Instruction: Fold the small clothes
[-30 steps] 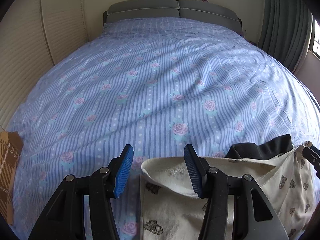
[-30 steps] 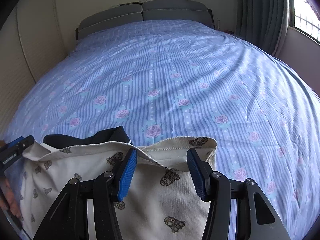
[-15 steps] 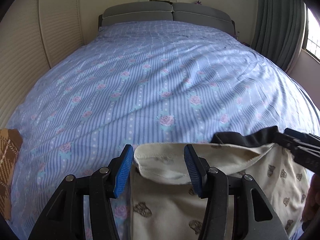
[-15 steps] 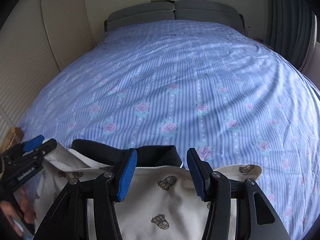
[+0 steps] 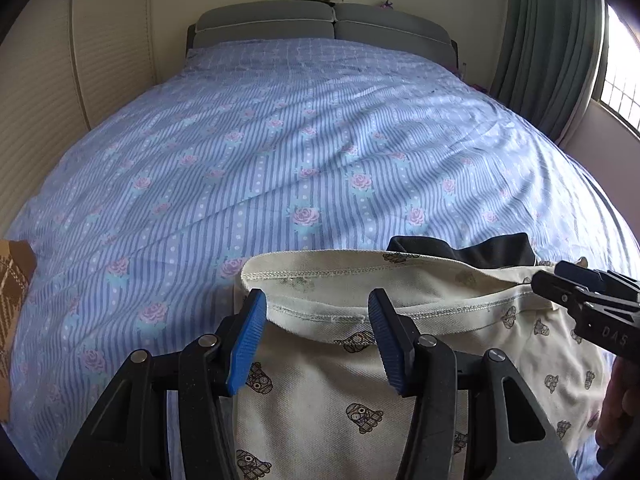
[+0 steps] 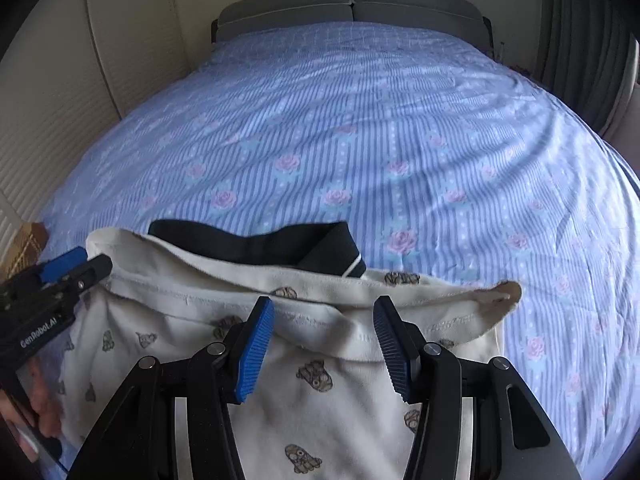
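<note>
While both grippers hang wide open over the shirt (image 5: 360, 392) on the bed (image 5: 280, 152), holding nothing, left (image 5: 316, 334) and right (image 6: 324, 340): now nearer the hem than a second ago, ready to pinch for the first fold.

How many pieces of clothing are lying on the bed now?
2. A cream printed garment lies under both open grippers; a black garment lies just behind it, partly covered. More may be hidden beneath.
</note>
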`<state>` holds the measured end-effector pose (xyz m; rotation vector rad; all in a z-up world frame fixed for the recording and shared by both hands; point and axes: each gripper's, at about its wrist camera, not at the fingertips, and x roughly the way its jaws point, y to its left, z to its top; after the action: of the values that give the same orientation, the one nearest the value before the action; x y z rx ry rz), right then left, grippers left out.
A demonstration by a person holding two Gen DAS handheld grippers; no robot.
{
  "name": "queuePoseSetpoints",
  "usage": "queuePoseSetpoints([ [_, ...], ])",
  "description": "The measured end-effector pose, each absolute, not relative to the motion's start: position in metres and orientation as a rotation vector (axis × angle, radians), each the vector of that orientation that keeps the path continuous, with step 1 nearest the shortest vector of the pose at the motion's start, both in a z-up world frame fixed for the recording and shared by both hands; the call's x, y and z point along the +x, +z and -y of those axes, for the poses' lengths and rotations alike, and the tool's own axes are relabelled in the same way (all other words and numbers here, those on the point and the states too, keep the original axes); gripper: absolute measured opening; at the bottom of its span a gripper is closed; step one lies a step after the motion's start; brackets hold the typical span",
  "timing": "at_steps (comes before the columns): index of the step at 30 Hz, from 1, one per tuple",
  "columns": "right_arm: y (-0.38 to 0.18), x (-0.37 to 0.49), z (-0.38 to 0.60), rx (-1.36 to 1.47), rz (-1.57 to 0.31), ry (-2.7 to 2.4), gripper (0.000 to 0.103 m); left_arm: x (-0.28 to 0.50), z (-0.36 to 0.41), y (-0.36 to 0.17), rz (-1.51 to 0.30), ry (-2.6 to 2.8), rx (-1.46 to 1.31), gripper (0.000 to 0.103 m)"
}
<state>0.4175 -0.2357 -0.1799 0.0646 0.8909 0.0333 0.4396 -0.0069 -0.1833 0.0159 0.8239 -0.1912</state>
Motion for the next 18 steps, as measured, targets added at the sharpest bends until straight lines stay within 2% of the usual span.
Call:
queuePoseSetpoints([
  [11,-0.188,0.443,0.178,-0.126,-0.904,0.105,0.052,0.442,0.003,-0.192,-0.839,-0.188,0.003,0.052],
  [18,-0.19,0.48,0.203,-0.149,-0.861,-0.061,0.052,0.455,-0.003,-0.192,-0.837,-0.175,-0.01,0.052],
])
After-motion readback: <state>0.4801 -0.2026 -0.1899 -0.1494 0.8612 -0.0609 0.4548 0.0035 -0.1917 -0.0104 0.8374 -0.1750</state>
